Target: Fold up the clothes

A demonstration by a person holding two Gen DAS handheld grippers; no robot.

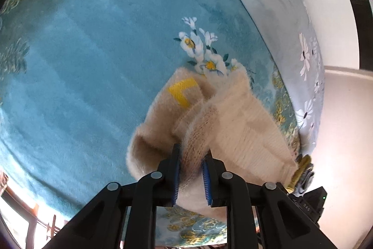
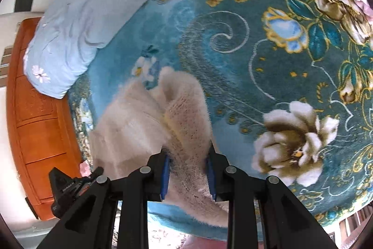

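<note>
A fuzzy cream knitted sweater (image 1: 223,123) with a yellow mark hangs bunched over the teal floral blanket (image 1: 81,62). My left gripper (image 1: 191,153) is shut on a ribbed edge of the sweater and holds it up. In the right wrist view my right gripper (image 2: 187,151) is shut on another ribbed part of the same sweater (image 2: 139,123), which hangs lifted over the blanket (image 2: 268,85). The other gripper's body (image 2: 67,188) shows at the lower left there.
A light blue flowered quilt (image 1: 275,4) lies bunched along the blanket's edge; it also shows in the right wrist view (image 2: 70,22). An orange wooden cabinet (image 2: 39,123) stands beside the bed. The pale floor (image 1: 342,132) lies beyond the bed's edge.
</note>
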